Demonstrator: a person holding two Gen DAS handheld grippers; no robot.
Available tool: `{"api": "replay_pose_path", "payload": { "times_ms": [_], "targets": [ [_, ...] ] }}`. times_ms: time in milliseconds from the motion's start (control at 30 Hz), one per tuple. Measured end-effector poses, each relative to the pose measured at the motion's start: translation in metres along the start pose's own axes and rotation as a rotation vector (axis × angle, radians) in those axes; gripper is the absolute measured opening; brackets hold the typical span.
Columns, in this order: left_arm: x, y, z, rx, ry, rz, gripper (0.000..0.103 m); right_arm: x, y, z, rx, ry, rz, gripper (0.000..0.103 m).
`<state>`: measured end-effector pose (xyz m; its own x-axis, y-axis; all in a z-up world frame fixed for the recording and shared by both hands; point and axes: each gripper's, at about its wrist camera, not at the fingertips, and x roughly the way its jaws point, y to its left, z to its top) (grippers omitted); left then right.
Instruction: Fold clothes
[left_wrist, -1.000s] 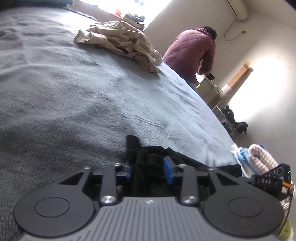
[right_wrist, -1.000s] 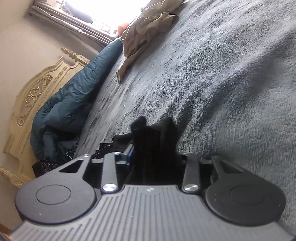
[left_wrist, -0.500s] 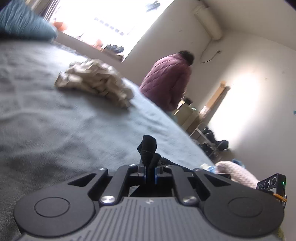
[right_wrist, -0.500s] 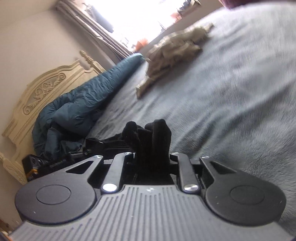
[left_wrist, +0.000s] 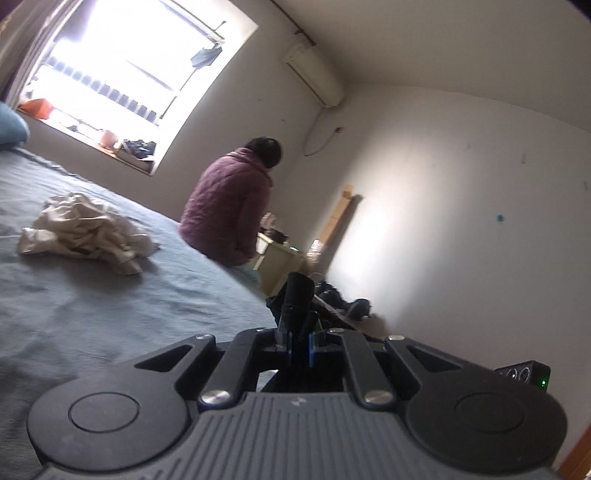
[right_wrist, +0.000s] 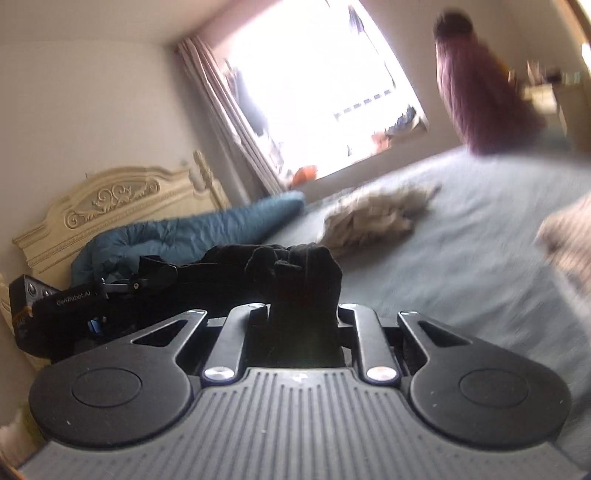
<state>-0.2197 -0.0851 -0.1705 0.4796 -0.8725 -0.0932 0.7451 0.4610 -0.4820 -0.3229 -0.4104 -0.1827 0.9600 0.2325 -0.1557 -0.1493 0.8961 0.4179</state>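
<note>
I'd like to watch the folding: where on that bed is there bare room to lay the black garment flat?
Bare blanket lies between the beige clothes heap and both grippers. Crowded: the teal duvet by the headboard, and the far edge where a person sits.

Bed (left_wrist: 92, 306) with grey-blue cover; crumpled beige garment (left_wrist: 86, 229) lying on it, teal duvet (right_wrist: 207, 232) by headboard (right_wrist: 110, 199).

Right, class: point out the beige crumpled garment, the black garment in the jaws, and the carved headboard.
beige crumpled garment (left_wrist: 86, 230), left wrist view, middle of the heap on the bed.
black garment (right_wrist: 306, 280), right wrist view, bunched fabric above the jaws.
carved headboard (right_wrist: 110, 201), right wrist view, scrollwork panel.
</note>
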Motion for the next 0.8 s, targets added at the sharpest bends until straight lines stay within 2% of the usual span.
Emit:
{"api": "replay_pose_path", "payload": {
  "times_ms": [233, 467, 633, 800],
  "targets": [
    [0.046, -0.091, 0.016, 0.051, -0.032, -0.176, 0.008, -0.077, -0.012, 0.066, -0.148, -0.158, -0.099, 0.014],
    [0.12, -0.163, 0.028, 0.065, -0.06, -0.335, 0.008, -0.132, -0.033, 0.143, -0.339, -0.295, -0.297, 0.014],
    [0.177, -0.18, 0.016, 0.022, -0.019, -0.379, 0.008, -0.139, -0.067, 0.182, -0.415, -0.32, -0.429, 0.014],
    [0.224, -0.176, -0.005, -0.027, 0.041, -0.399, 0.008, -0.124, -0.116, 0.199, -0.44, -0.297, -0.511, 0.014]
  ]
}}
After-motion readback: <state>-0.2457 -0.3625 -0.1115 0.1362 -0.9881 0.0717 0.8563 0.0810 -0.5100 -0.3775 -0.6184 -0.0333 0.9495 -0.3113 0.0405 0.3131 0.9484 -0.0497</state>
